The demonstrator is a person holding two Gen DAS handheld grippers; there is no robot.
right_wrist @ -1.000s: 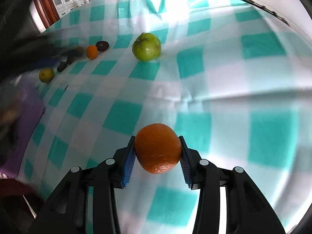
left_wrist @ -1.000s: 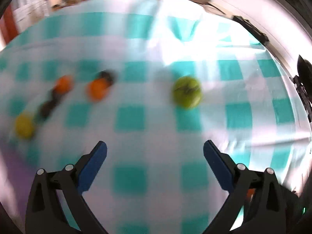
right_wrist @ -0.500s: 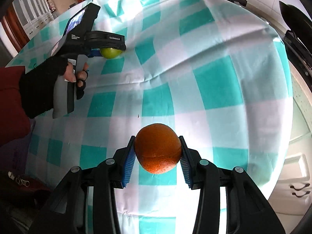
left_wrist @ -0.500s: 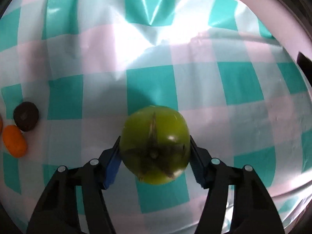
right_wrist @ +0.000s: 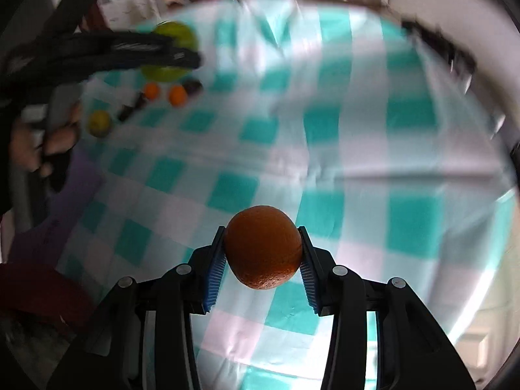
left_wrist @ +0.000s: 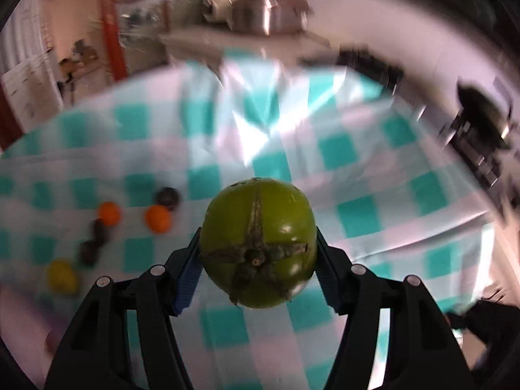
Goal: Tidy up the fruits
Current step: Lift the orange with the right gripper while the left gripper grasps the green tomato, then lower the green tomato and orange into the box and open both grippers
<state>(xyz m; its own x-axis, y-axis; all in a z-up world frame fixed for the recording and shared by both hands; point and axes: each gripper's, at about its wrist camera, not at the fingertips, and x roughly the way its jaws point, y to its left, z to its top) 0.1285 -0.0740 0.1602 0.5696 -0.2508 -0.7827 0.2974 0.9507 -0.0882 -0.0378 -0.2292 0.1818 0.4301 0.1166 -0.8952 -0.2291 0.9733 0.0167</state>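
Note:
My left gripper (left_wrist: 258, 261) is shut on a green tomato (left_wrist: 258, 243) and holds it above the teal checked tablecloth (left_wrist: 357, 214). My right gripper (right_wrist: 262, 260) is shut on an orange (right_wrist: 263, 247), also held above the cloth. A row of small fruits lies on the cloth at the left: two small oranges (left_wrist: 157, 218) (left_wrist: 109, 213), dark round fruits (left_wrist: 167, 196) and a yellow one (left_wrist: 61, 275). In the right wrist view the left gripper with the tomato (right_wrist: 169, 52) hovers above that row (right_wrist: 177, 95).
A purple mat (right_wrist: 65, 195) lies at the cloth's left edge. Pots and a white counter (left_wrist: 260, 16) stand beyond the table's far edge. A dark stove (left_wrist: 481, 136) is at the right.
My left gripper closed on the green tomato and lifted it off the cloth. My right gripper kept the orange and swung back toward the fruit row.

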